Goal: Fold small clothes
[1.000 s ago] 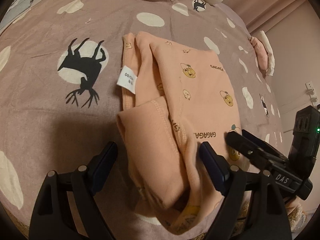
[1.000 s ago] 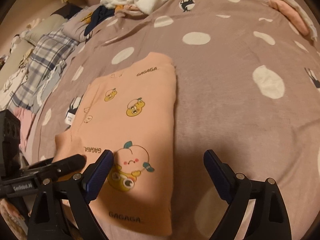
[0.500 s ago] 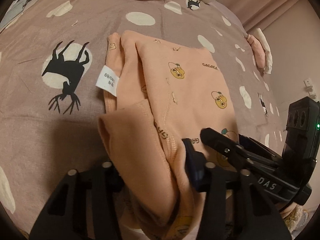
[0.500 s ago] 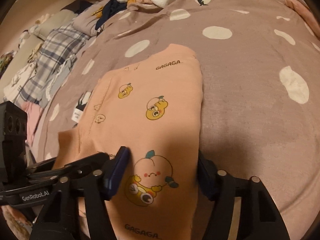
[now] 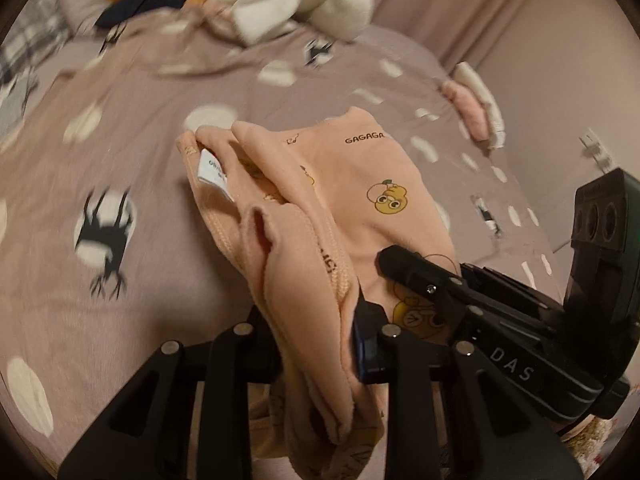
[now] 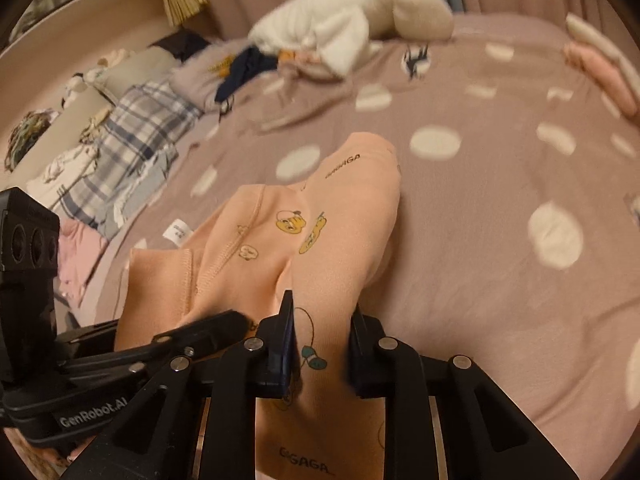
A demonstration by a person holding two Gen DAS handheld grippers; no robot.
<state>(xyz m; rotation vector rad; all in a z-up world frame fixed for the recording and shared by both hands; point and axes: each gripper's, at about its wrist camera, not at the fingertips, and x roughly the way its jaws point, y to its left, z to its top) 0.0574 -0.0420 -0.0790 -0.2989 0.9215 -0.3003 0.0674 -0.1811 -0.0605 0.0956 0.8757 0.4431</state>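
Note:
A folded peach garment [image 5: 360, 184] with cartoon prints and "GAGAGA" lettering lies on the mauve spotted bedspread [image 5: 120, 320]. It also shows in the right wrist view [image 6: 320, 240]. My left gripper [image 5: 316, 340] is shut on its near left edge, which bunches between the fingers. My right gripper [image 6: 322, 344] is shut on its near right edge, and its body shows in the left wrist view [image 5: 480, 304]. The near end is lifted off the bed; the far end still rests on it. A white label [image 5: 212, 172] sticks out on the left.
A pile of white and dark clothes [image 6: 320, 36] lies at the far end of the bed. Plaid and other fabrics [image 6: 120, 140] lie along the left side. A folded pink and white stack [image 5: 476, 104] sits at the far right.
Both grippers closed on the garment's near edge, from open a second ago. They have lifted the near end up, so the garment now slopes and bunches.

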